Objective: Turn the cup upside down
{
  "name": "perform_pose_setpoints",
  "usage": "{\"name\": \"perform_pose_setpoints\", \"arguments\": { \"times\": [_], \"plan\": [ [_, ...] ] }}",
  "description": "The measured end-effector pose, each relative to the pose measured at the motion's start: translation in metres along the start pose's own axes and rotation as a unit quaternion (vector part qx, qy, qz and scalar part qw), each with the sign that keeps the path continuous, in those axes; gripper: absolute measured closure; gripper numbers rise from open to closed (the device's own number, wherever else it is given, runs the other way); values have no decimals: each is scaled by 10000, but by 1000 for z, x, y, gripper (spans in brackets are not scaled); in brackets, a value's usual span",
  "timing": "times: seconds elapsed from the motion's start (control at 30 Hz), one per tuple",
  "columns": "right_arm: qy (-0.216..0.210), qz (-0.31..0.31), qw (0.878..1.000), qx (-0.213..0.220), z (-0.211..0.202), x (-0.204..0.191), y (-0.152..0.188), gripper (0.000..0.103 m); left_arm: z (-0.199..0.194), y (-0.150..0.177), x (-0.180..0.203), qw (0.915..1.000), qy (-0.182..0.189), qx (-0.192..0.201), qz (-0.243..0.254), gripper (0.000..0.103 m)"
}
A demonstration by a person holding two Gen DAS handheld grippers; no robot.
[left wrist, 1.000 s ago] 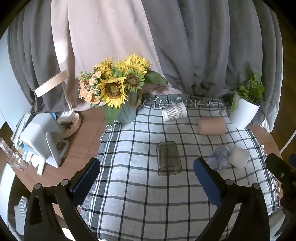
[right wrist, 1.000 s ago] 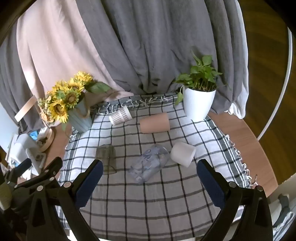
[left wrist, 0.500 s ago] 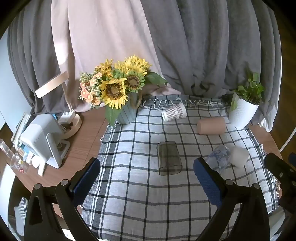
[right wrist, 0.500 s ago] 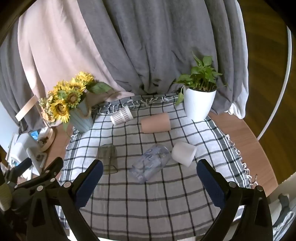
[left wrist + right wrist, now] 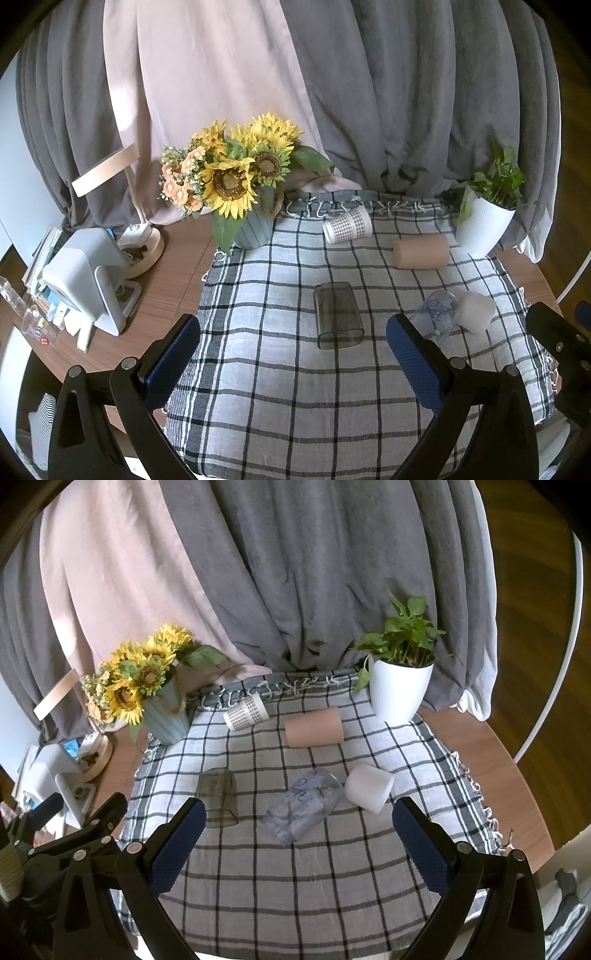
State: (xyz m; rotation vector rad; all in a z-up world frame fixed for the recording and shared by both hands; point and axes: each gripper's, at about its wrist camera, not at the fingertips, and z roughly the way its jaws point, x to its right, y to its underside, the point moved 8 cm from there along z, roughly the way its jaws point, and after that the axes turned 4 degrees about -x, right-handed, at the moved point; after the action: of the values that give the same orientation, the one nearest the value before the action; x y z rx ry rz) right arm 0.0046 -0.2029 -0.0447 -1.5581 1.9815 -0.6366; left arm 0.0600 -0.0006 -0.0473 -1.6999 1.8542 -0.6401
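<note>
Several cups lie on their sides on a checked cloth [image 5: 295, 387]. A smoky square glass [image 5: 337, 314] [image 5: 218, 797] lies in the middle, a clear printed glass [image 5: 436, 317] [image 5: 304, 806] beside a white cup [image 5: 476, 312] [image 5: 369, 788]. Farther back lie a pink cup [image 5: 421, 252] [image 5: 314, 726] and a checked paper cup [image 5: 347, 224] [image 5: 245, 712]. My left gripper [image 5: 293, 363] is open and empty above the cloth's near part. My right gripper [image 5: 299, 845] is open and empty, near the clear glass.
A sunflower vase [image 5: 255, 225] [image 5: 164, 716] stands at the cloth's back left. A white plant pot [image 5: 482, 229] [image 5: 399, 690] stands at the back right. A white device [image 5: 86, 280] and a lamp base sit on the wooden table at left. Curtains hang behind.
Both views have shifted very slightly, as if the grippers drew back a little. No cup has moved and both grippers stay open.
</note>
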Motion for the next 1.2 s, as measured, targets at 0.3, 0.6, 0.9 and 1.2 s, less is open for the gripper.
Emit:
{"name": "perform_pose_setpoints", "arguments": {
  "times": [0.3,0.6,0.9,1.2],
  "plan": [
    [1,0,10000,10,-1,-1,0,2,-6,2,-1,10000,-13,23,-4,0],
    [9,-6,10000,18,-1,-1,0,1,-4,4,-1,10000,-2,20,-3,0],
    [9,-7,10000,22,-1,-2,0,1,-4,5,-1,10000,-8,26,0,0],
    [7,-9,10000,23,1,0,-1,2,-4,5,-1,10000,-10,30,4,0]
  ]
}}
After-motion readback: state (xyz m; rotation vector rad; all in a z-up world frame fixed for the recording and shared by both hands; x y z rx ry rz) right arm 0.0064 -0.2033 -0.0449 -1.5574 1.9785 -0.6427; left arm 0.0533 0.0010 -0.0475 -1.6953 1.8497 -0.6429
